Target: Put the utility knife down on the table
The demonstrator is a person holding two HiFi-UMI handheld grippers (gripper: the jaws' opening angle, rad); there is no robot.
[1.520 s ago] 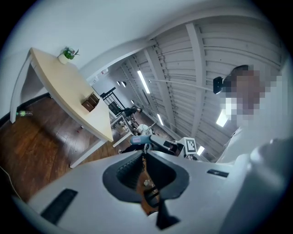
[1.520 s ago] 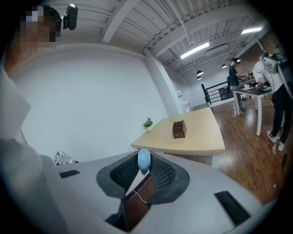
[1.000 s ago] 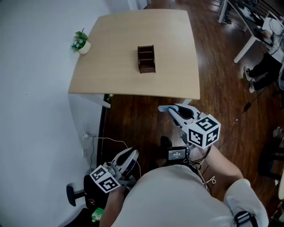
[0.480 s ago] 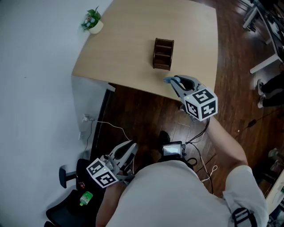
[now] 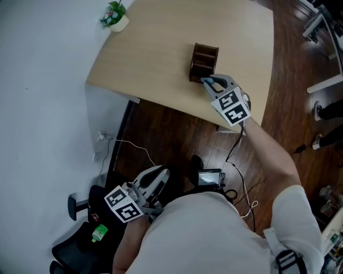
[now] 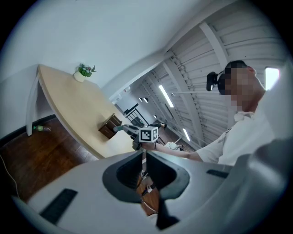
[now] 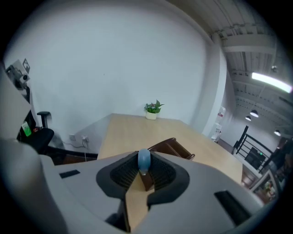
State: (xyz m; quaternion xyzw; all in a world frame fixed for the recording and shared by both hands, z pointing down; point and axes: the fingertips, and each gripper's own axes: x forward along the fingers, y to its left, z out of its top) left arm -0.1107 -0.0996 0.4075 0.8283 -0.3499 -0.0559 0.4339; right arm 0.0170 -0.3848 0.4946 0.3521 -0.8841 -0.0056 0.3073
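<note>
Two grippers show, one in each of the person's hands. Nearest, the left gripper (image 5: 156,176) hangs low beside the person's body over the dark wooden floor (image 5: 171,134), its jaws drawn together with nothing between them. A black chair (image 5: 75,246) with a green bottle (image 5: 99,233) on it stands at the near left. Farther out, the right gripper (image 5: 210,83) reaches over the near right part of the table (image 5: 155,48), its jaws narrowed onto the blue utility knife (image 7: 143,161), whose rounded end stands up between the pads. The knife sits just on the near side of a brown wooden holder (image 5: 203,61); whether it touches the tabletop cannot be told. A small potted plant (image 5: 116,15) stands at the far left corner.
</note>
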